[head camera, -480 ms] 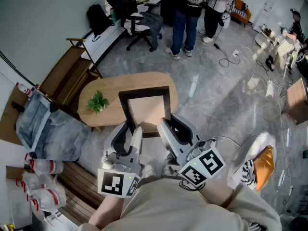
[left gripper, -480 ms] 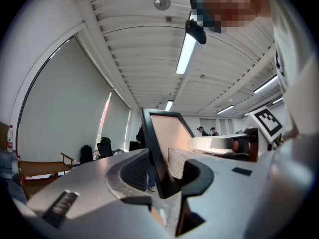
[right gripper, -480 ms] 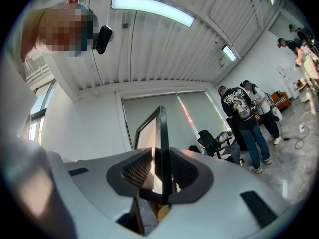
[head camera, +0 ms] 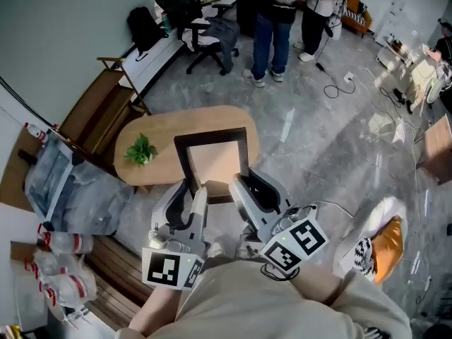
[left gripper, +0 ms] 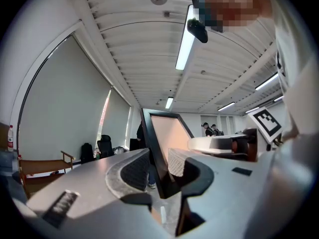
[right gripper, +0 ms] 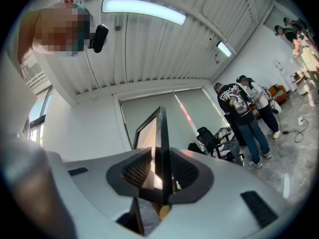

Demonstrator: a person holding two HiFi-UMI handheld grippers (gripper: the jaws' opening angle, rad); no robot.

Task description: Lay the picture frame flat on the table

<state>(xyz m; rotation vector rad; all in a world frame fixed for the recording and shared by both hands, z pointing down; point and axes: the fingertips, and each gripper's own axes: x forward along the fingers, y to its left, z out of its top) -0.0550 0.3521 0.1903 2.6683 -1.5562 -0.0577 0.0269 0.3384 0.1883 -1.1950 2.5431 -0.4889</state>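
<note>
Bench (head camera: 99, 108) of wood is seen far left by the wall. An oval wooden table (head camera: 162, 129) is placed centre, and a small green plant (head camera: 142, 149) is set on its left part.

At the table's near edge the left gripper (head camera: 194, 186) is held level, clenched on the lower left corner of the picture frame (head camera: 215, 162). In the left gripper view the black rim is seen running up between the ribbed pads (left gripper: 134, 169), with both set against it.

The picture frame is not laid flat. It is held raised and tilted, pale face toward the head camera, over the near right part of the table. Whether its lower edge touches the tabletop cannot be told.

Further right, the right gripper (head camera: 247, 180) is clamped on the lower right side of the frame. In the right gripper view the frame (right gripper: 160, 128) is seen edge-on, upright, pinched from both sides.

People (head camera: 272, 20) are seen standing well behind the table, near an office chair (head camera: 194, 30). A cable (head camera: 332, 87) is seen on the floor to the right.
</note>
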